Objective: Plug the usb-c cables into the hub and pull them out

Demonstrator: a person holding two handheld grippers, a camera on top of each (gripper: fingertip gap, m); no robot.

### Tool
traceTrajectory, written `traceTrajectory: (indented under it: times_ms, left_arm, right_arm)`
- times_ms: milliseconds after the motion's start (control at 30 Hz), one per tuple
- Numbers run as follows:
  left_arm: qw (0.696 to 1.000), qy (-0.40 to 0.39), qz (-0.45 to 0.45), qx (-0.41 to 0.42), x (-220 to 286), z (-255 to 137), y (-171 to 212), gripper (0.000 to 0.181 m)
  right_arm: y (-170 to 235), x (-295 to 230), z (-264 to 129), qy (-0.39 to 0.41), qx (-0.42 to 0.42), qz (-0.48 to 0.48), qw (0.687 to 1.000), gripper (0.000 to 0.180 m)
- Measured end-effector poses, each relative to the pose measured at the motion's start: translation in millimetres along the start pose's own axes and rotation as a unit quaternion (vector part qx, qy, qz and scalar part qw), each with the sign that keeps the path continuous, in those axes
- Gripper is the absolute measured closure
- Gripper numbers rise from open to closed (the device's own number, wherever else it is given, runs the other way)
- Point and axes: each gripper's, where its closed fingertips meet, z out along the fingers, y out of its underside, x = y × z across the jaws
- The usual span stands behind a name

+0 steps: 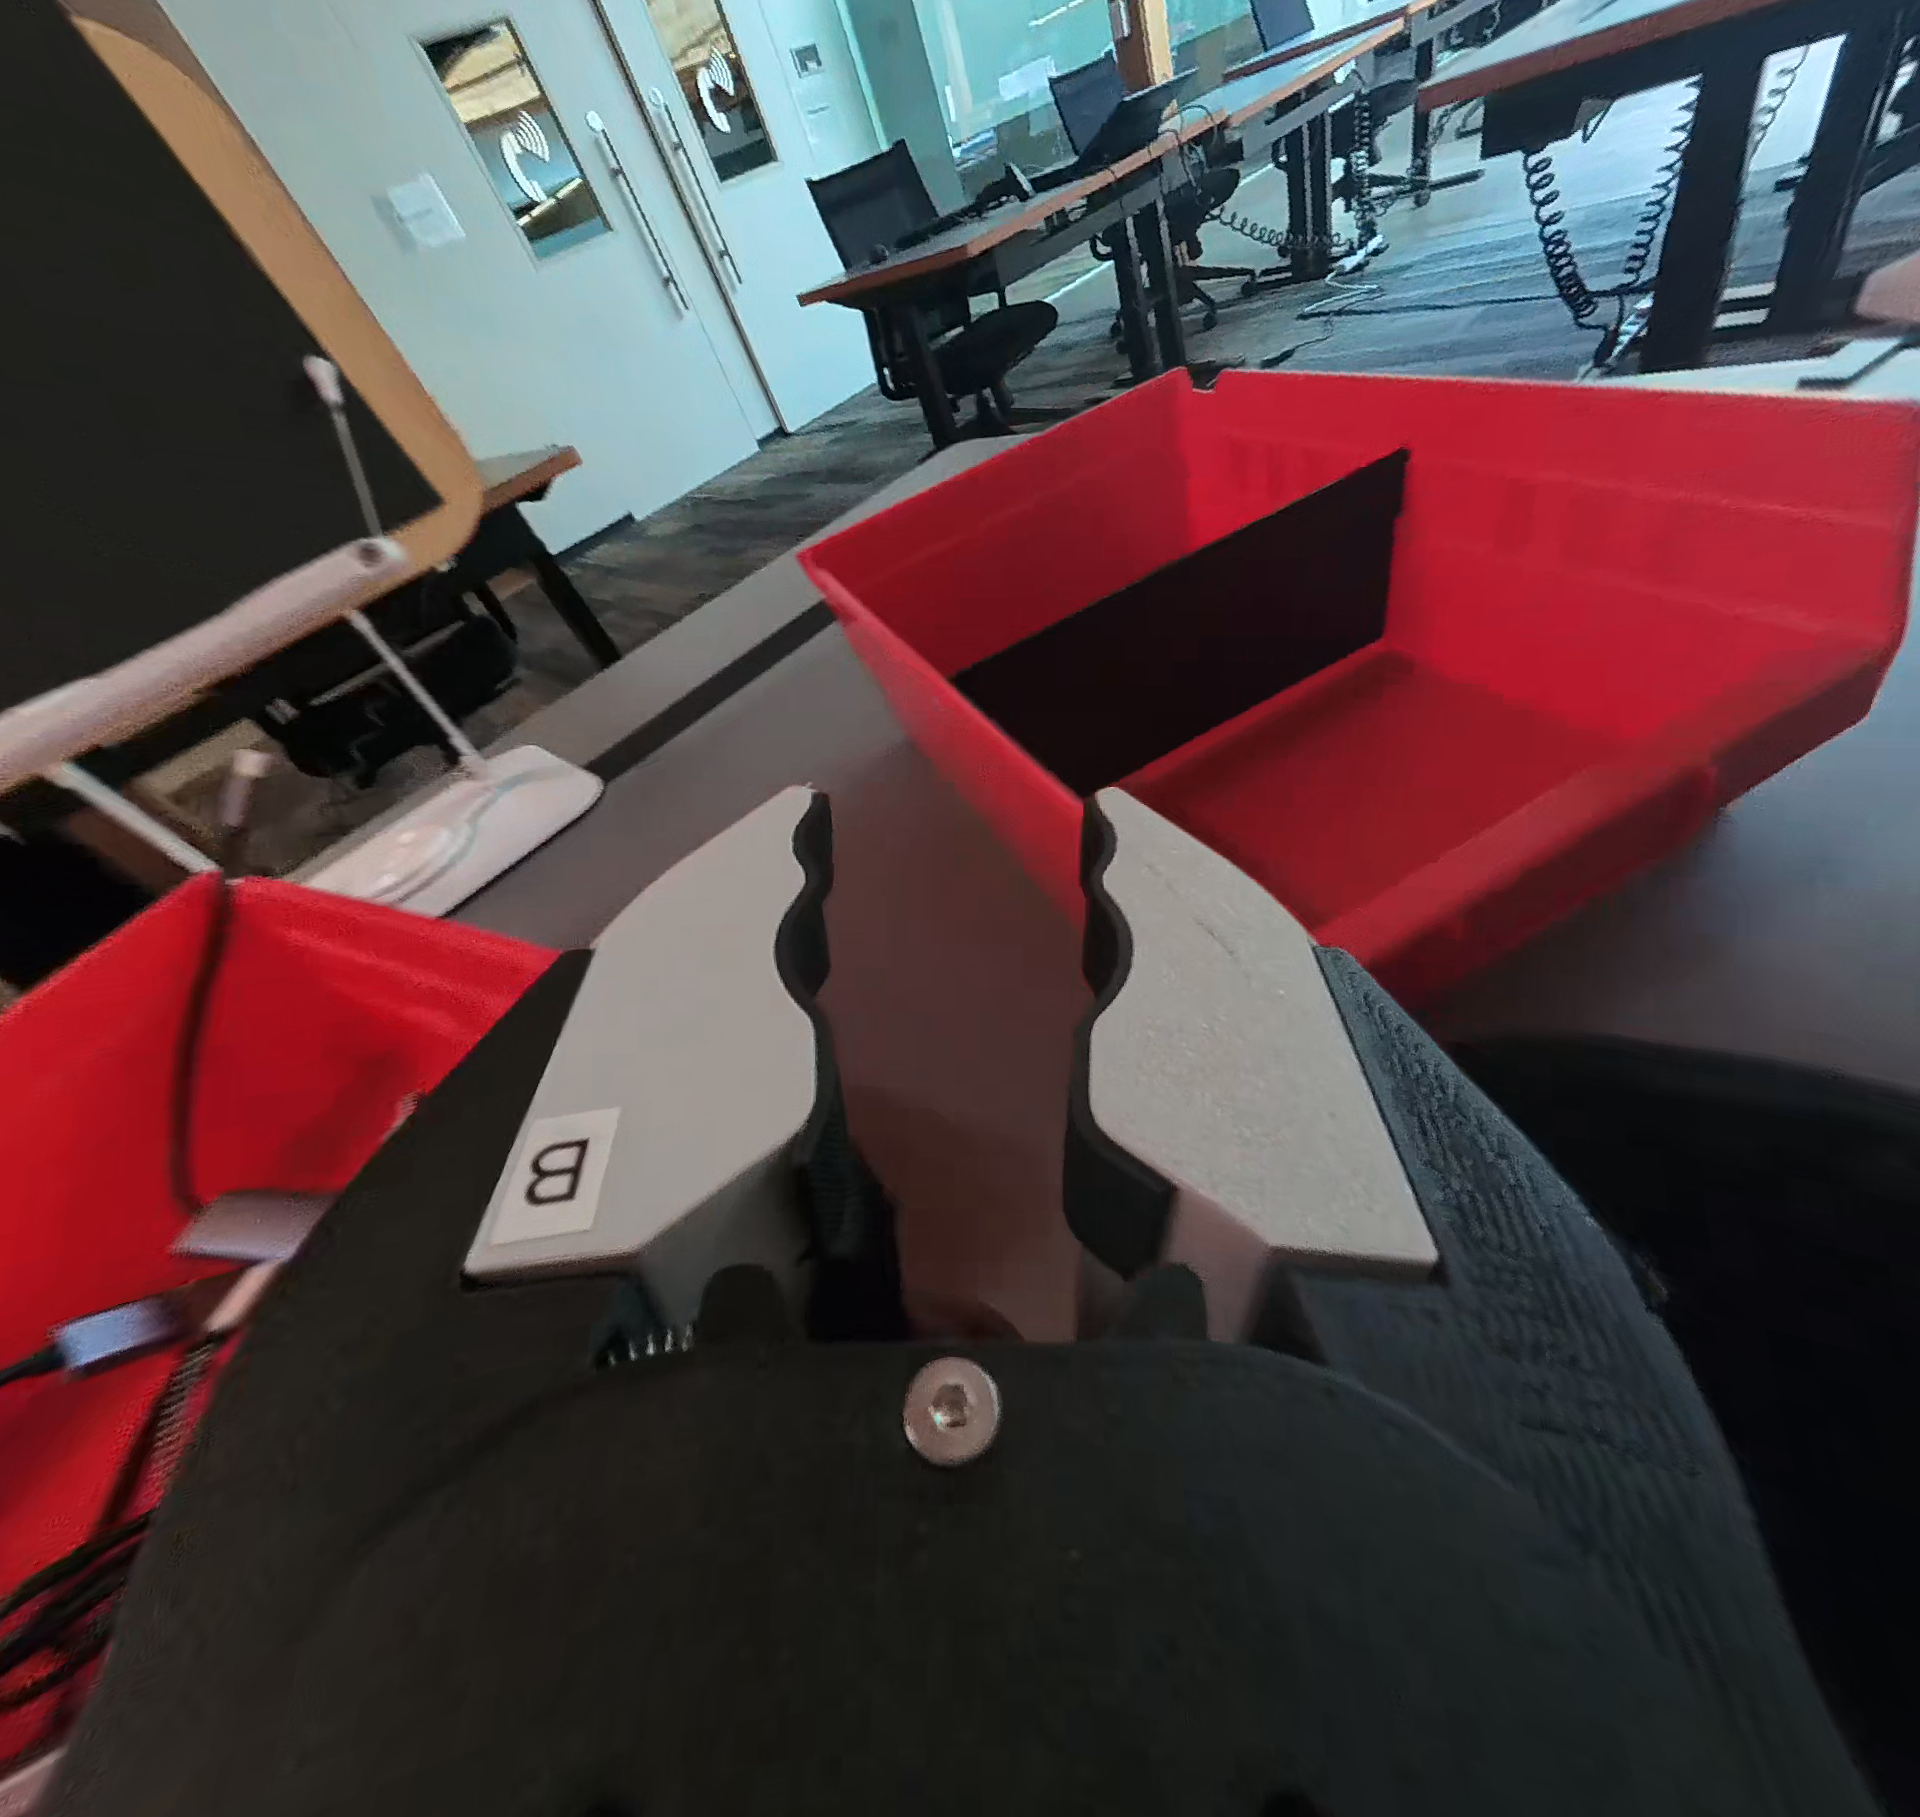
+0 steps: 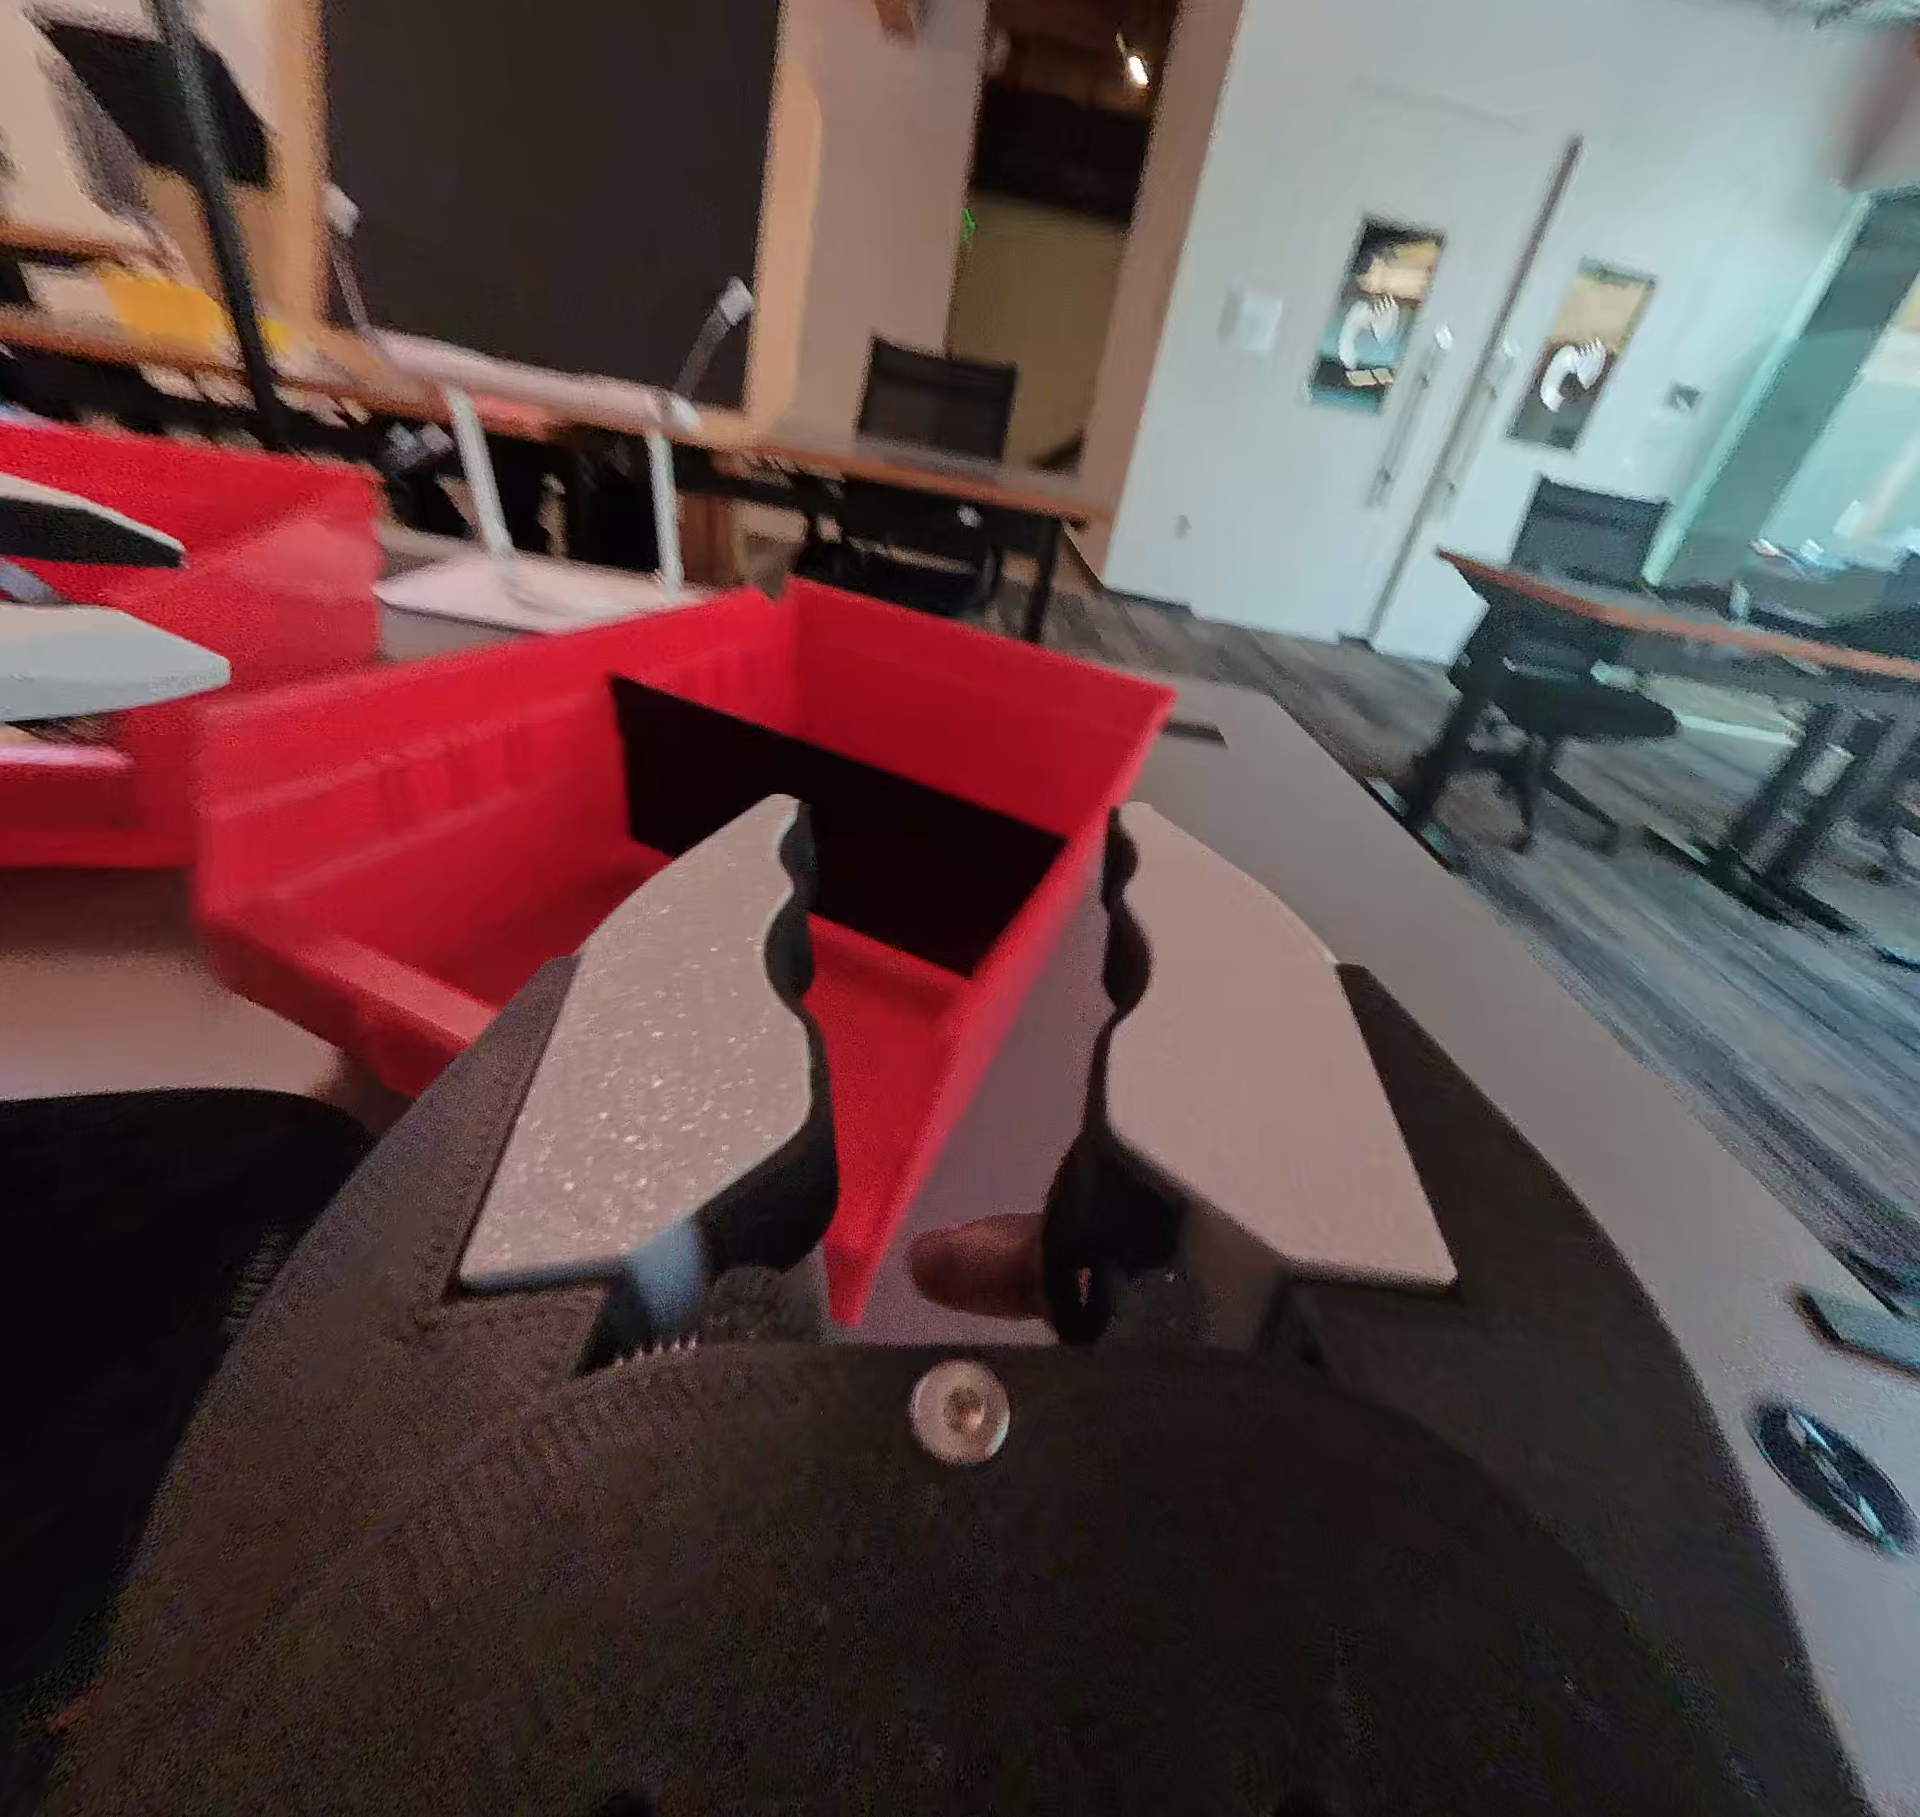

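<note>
Over the dark table (image 1: pixel 935 988), left gripper (image 1: pixel 954 832) has its jaws parted with a clear gap, nothing between them. At 8 o'clock in the left wrist view, a red bin (image 1: pixel 312 998) holds the grey hub (image 1: pixel 244 1237) and a grey plug (image 1: pixel 109 1336) on a thin black cable (image 1: pixel 197 1040); whether the plug sits in the hub cannot be told. Right gripper (image 2: pixel 956 837) likewise parted, holding nothing, tips above the near wall of a second red bin (image 1: pixel 1558 562) with a black divider (image 1: pixel 1195 624) across it, at 1 o'clock from the left gripper. White desk lamp (image 1: pixel 457 811) at 10 o'clock. Beyond, desks (image 1: pixel 1039 229) and office chairs (image 1: pixel 883 209), then white double doors (image 1: pixel 623 188).
</note>
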Motion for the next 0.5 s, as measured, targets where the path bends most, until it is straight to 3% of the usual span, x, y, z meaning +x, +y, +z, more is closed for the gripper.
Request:
traceTrajectory:
  times_ms: [100,167,333,500]
  left_arm:
    - [0.998,-0.006,0.041,-0.052,-23.4,-30.4,19.0,0.129]
    - [0.990,0.002,0.075,-0.121,-35.1,-43.3,50.7,0.127]
    - [0.959,-0.014,0.170,-0.228,-59.4,-60.3,109.3,0.131]
    - [0.922,-0.016,0.218,-0.320,-82.6,-66.9,149.4,0.145]
  right_arm:
    - [-9.4,-37.7,-1.1,-0.092,-0.014,-0.021,0.995,0.099]
    - [4.9,-73.3,-0.2,-0.163,-0.069,-0.060,0.982,0.092]
    - [69.7,-121.4,4.2,-0.227,-0.252,-0.151,0.929,0.110]
    - [88.4,-129.9,20.5,-0.181,-0.276,-0.240,0.913,0.121]
